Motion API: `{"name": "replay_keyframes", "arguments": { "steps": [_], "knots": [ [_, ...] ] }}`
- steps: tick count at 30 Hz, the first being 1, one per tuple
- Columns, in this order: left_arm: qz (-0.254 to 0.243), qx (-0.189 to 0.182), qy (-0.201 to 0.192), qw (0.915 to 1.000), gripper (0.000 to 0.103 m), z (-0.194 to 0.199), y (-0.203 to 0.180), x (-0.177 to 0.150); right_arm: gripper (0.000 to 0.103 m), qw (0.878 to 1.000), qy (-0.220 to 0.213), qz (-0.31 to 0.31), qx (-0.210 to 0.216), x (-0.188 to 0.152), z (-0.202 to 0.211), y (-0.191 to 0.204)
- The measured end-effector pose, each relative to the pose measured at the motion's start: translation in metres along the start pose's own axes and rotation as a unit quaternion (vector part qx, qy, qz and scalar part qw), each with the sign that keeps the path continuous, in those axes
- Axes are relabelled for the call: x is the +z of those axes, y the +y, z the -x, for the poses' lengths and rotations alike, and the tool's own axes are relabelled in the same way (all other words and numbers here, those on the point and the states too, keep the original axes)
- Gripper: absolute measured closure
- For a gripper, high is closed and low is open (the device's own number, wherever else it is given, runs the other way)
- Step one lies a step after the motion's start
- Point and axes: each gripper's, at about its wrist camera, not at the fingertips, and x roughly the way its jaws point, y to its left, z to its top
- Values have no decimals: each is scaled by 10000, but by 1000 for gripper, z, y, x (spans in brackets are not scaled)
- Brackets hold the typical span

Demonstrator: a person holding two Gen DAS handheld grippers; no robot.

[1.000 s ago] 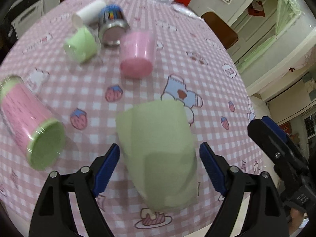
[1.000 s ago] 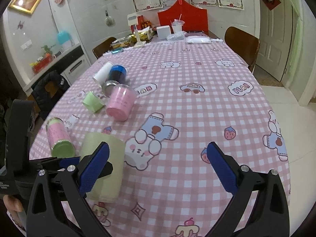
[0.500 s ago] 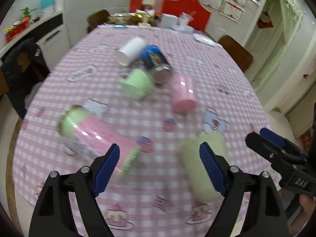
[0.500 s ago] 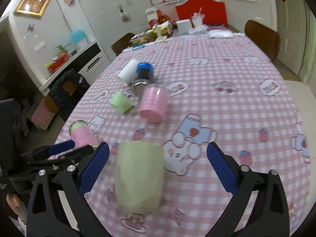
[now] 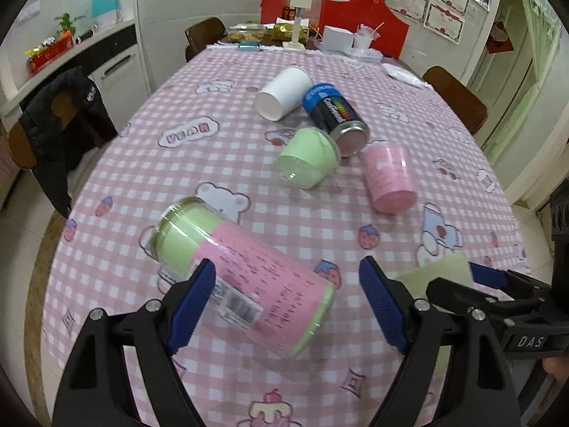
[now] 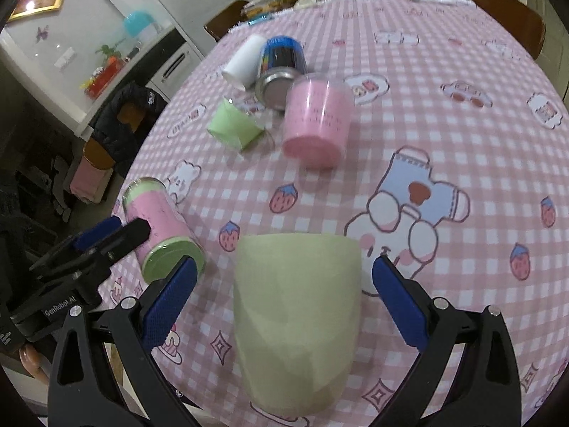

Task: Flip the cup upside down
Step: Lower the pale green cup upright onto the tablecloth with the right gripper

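A large pale green cup (image 6: 297, 306) lies on its side near the front table edge, flat base pointing away. My right gripper (image 6: 284, 306) is open, its blue pads on either side of the cup without touching. In the left wrist view only a corner of this cup (image 5: 441, 274) shows behind the right gripper's arm. My left gripper (image 5: 288, 302) is open over a tall pink-and-green tumbler (image 5: 245, 277) lying on its side, which also shows in the right wrist view (image 6: 160, 231).
On the pink checked tablecloth (image 5: 170, 174) lie a small green cup (image 5: 307, 162), a pink cup (image 5: 389, 181), a dark can (image 5: 336, 119) and a white paper cup (image 5: 282, 92). Chairs stand around the table; clutter sits at the far end.
The left gripper moved left off the pale green cup to the pink-and-green tumbler. The right gripper came in and dropped around the pale green cup.
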Motion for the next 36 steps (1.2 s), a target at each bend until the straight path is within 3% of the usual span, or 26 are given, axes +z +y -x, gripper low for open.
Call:
{"name": "replay_keyframes", "arguments": {
  "steps": [5, 9, 13, 22, 29, 36],
  "knots": [
    [-33, -74, 31, 10000, 22, -6, 0, 1, 8, 9998, 218, -21, -11, 0, -11, -2],
    [-87, -70, 27, 9999, 22, -9, -1, 2, 26, 9996, 277, -49, -37, 1, -14, -6],
    [-103, -107, 25, 9999, 22, -10, -4, 4, 26, 9997, 248, -6, -17, 2, -13, -6],
    [-45, -252, -110, 9996, 22, -5, -7, 8, 26, 9962, -573, 282, -593, 5, 16, -3],
    [-62, -268, -240, 9993, 22, 2, -13, 9, 26, 9787, -1504, 669, -1228, -3, 38, 9],
    [-99, -272, -303, 9991, 22, 6, -15, 8, 26, 9712, -1782, 759, -1388, -15, 40, 10]
  ]
}}
